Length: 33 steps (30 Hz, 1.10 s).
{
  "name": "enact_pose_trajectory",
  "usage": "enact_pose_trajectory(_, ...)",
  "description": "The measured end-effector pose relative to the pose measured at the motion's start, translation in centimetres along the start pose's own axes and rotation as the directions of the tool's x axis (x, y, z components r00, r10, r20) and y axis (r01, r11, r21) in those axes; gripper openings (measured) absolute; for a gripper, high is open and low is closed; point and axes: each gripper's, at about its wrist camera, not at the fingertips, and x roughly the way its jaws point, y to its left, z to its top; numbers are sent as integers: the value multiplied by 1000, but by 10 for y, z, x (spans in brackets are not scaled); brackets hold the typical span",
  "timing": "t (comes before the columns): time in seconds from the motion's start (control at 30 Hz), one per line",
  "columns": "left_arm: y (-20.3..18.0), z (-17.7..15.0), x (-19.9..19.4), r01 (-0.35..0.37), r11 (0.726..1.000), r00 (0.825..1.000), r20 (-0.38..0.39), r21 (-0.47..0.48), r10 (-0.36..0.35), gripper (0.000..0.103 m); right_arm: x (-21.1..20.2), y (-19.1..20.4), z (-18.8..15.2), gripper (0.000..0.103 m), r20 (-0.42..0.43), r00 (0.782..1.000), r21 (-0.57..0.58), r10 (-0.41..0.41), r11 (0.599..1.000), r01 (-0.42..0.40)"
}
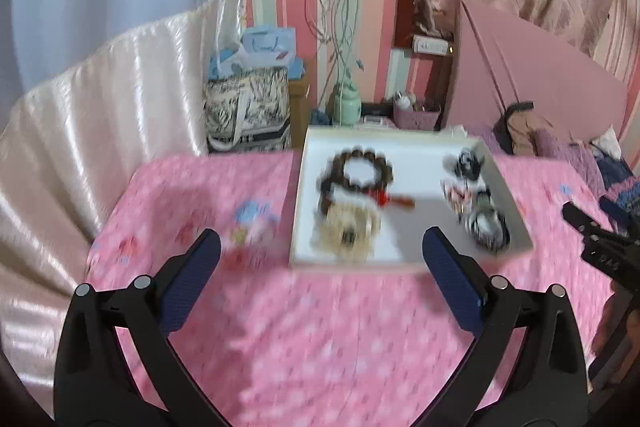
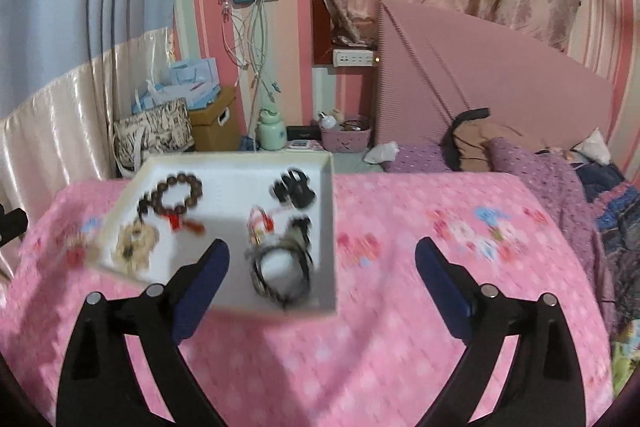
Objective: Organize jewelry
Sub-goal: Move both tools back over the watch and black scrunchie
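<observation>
A white shallow tray (image 1: 404, 143) (image 2: 240, 163) lies on the pink bedspread. In it lie a dark brown bead bracelet (image 1: 362, 169) (image 2: 178, 193) with a red tassel, a cream bead piece (image 1: 350, 227) (image 2: 136, 241), a black hair clip (image 1: 466, 163) (image 2: 294, 187), a red-and-white item (image 1: 454, 193) (image 2: 260, 223) and dark coiled bracelets (image 1: 486, 227) (image 2: 282, 267). My left gripper (image 1: 322, 247) is open and empty, above the bed just before the tray's near edge. My right gripper (image 2: 322, 255) is open and empty, over the tray's near right corner. Both views are blurred.
The pink bedspread (image 1: 320, 347) (image 2: 400, 307) covers the bed. A pink headboard (image 2: 480, 83), pillows and purple bedding (image 2: 520, 155) lie at the right. A nightstand with a green jar (image 2: 272, 133), a basket (image 2: 346, 139) and bags (image 1: 246, 103) stands behind the tray. The right gripper shows in the left wrist view (image 1: 600, 243).
</observation>
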Motion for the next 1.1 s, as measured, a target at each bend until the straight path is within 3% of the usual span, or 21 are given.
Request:
enact_pose_trajectory(0.17,1,-49,-31,-51,998,998,31,21,50,100,-37,-6,-37,101,-5,998,-29,-62,998,62)
enact_pose_trajectory(0.37,-1,-97,-67,-61,998,995,87,32,58,100,-80,-18,-76,101,-23,999,-2,-40,999,40)
enact_pose_trajectory(0.6,0,-151,-71,64,998,998,-9,-14,-65,100,-102,-16,-134,101,-58,997,-26,-45,999,44)
enact_pose_trajectory(0.73,-3,-178,-67,20,1000,999,-26,2,-20,100,-97,-20,-162,101,-86,996,-11,-30,1000,29)
enact_pose_trajectory(0.97,-2,-199,-59,66,998,995,-75,-2,-66,100,-81,-30,-183,101,-119,990,22,-73,997,76)
enact_pose_trajectory(1.1,-1,-206,-44,58,998,988,-140,-7,-58,100,-76,-29,-191,101,-137,990,18,-23,1000,26)
